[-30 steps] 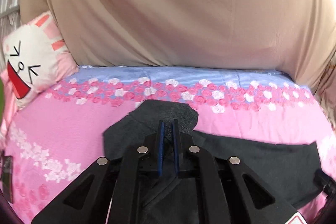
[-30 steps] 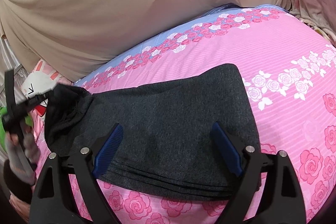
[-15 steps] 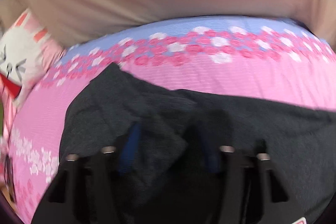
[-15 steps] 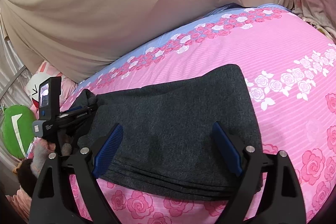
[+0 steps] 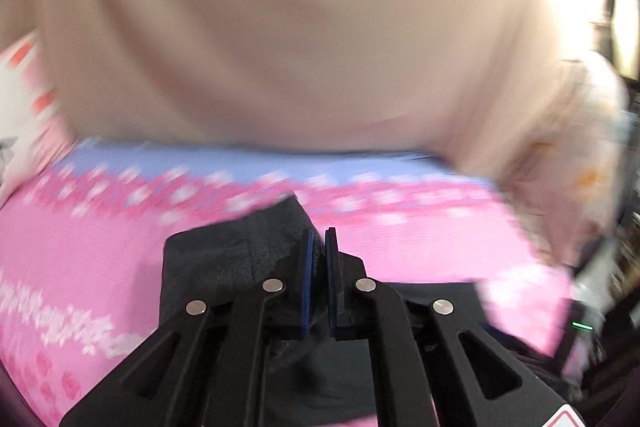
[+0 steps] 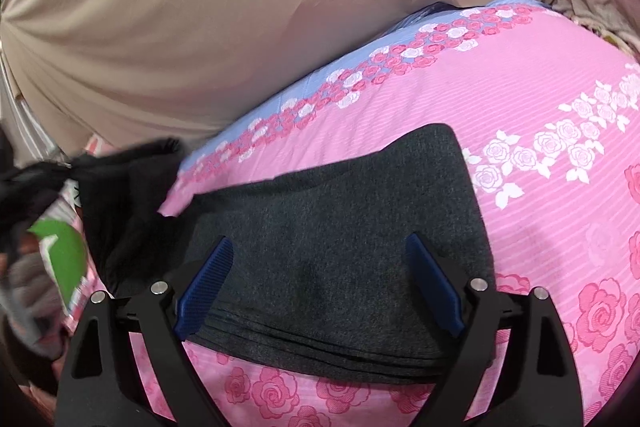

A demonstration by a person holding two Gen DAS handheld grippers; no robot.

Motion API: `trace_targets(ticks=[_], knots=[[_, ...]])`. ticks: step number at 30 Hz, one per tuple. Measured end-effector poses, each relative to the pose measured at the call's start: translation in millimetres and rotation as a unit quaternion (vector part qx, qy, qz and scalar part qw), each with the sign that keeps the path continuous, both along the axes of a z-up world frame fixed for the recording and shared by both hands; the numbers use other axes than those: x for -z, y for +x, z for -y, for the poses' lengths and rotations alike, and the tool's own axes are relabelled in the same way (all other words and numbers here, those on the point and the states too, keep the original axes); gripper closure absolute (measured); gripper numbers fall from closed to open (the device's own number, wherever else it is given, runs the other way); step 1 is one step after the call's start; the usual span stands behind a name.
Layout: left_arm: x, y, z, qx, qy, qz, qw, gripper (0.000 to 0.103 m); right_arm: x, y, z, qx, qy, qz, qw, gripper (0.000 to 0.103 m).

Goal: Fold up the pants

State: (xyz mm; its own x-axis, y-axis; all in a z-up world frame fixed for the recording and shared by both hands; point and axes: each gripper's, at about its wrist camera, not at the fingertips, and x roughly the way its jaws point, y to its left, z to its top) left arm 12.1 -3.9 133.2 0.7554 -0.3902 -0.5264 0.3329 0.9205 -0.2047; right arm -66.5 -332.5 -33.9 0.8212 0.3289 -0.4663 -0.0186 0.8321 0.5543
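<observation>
Left gripper (image 5: 319,247) pinches a pants (image 6: 332,227) corner, lifting it; right gripper (image 6: 320,283) hovers spread over the folded stack. Best: carry the corner across, edges aligned.

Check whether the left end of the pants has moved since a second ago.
Yes. In the right wrist view the left end of the pants has lifted off the pink bedsheet toward the beige curtain, pinched in the left tool.

We are seeing open pink bedsheet (image 6: 540,155) lying clear toward two o'clock of the right gripper (image 6: 320,283) — the dark pants (image 6: 340,227) are filling the twelve o'clock path, and the beige curtain (image 6: 200,27) is walling off ten through one o'clock.
</observation>
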Motion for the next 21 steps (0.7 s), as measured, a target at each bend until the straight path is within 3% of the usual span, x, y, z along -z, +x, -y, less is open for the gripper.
trace_targets(ticks=[2, 4, 7, 8, 12, 16, 19, 21], knots=[[-9, -17, 28, 0.059, -0.014, -0.007, 0.9981, 0.100, 0, -5, 13, 0.016, 0.032, 0.009, 0.999, 0.017], [6, -25, 66, 0.114, -0.011, -0.036, 0.9927, 0.098, 0, -12, 26, 0.031, 0.062, 0.014, 0.998, 0.017], [50, -25, 92, 0.141, 0.002, -0.086, 0.9863, 0.075, -1, -22, 38, 0.044, 0.066, -0.001, 0.997, 0.017], [57, -24, 88, 0.135, -0.005, -0.096, 0.9862, 0.065, -5, -25, 36, 0.038, 0.048, -0.008, 0.998, 0.017], [66, -23, 31, 0.059, -0.041, -0.092, 0.9931, 0.050, -16, -10, 7, -0.042, 0.030, -0.018, 0.998, 0.016], [55, -32, -22, -0.003, -0.060, -0.061, 0.9963, 0.035, -4, 39, -40, -0.127, 0.040, -0.057, 0.989, 0.015], [50, -41, -57, -0.049, -0.048, -0.039, 0.9969, 0.032, 12, 64, -65, -0.168, 0.066, -0.089, 0.980, 0.015], [54, -44, -67, -0.051, -0.037, -0.034, 0.9974, 0.032, 11, 76, -87, -0.188, 0.043, -0.087, 0.977, 0.019]])
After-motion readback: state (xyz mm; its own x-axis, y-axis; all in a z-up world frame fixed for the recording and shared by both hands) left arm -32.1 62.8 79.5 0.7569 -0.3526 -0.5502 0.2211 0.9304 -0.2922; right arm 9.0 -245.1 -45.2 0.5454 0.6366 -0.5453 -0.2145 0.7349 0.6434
